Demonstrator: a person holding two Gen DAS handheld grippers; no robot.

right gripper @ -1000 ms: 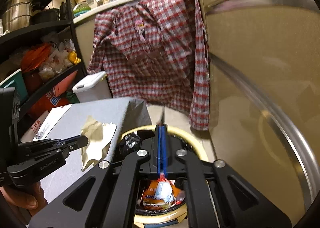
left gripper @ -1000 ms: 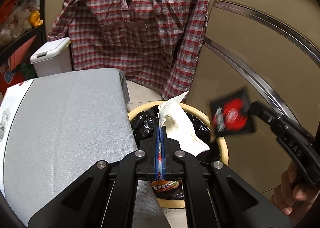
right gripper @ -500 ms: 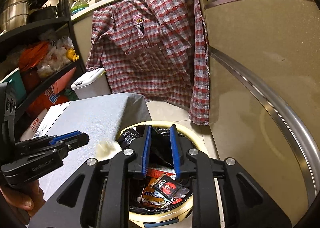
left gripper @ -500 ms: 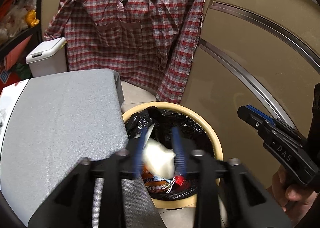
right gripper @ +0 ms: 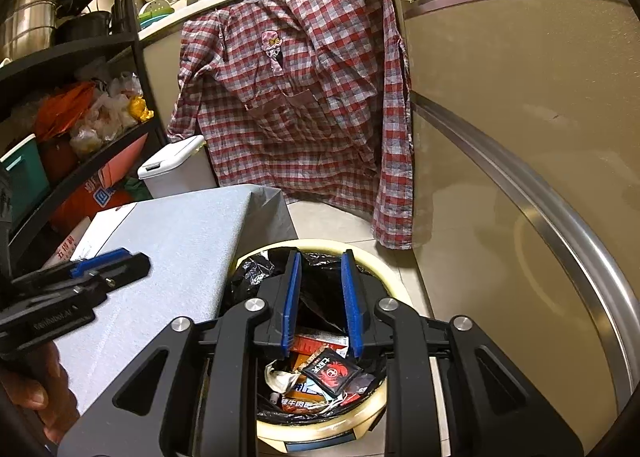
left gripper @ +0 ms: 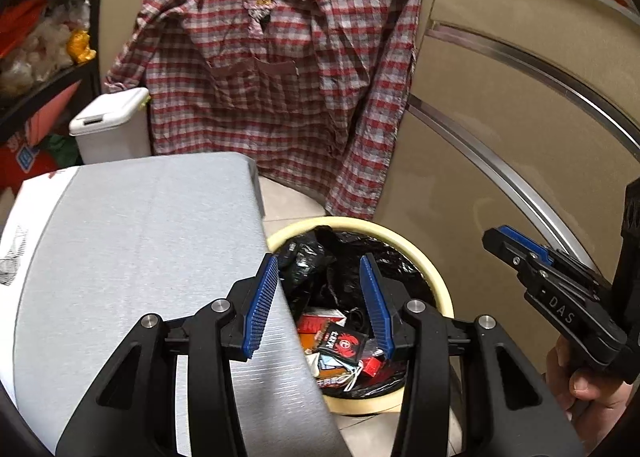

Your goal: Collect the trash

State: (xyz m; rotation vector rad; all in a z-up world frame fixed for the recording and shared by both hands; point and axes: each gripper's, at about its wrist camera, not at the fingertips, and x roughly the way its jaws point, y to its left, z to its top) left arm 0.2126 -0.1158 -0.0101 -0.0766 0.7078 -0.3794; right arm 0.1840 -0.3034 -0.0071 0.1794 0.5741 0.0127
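Note:
A round cream trash bin (left gripper: 442, 297) with a black liner stands on the floor beside the grey table (left gripper: 132, 241). It holds several wrappers, with a black and red packet (left gripper: 343, 343) on top. My left gripper (left gripper: 320, 297) is open and empty above the bin's left rim. My right gripper (right gripper: 318, 297) is open and empty straight above the bin (right gripper: 372, 413), and the black and red packet (right gripper: 330, 371) lies below its fingers. Each gripper shows in the other's view: the right one (left gripper: 516, 247), the left one (right gripper: 112, 263).
A red plaid shirt (left gripper: 280, 89) hangs behind the bin. A beige cabinet wall (left gripper: 520, 145) with steel trim runs along the right. A small white lidded bin (left gripper: 108, 125) stands behind the table. Black shelves (right gripper: 60, 97) with bags and pots fill the left.
Both grippers opened. The left let go of a crumpled paper and the right let go of the black and red packet. Both pieces now lie in the bin.

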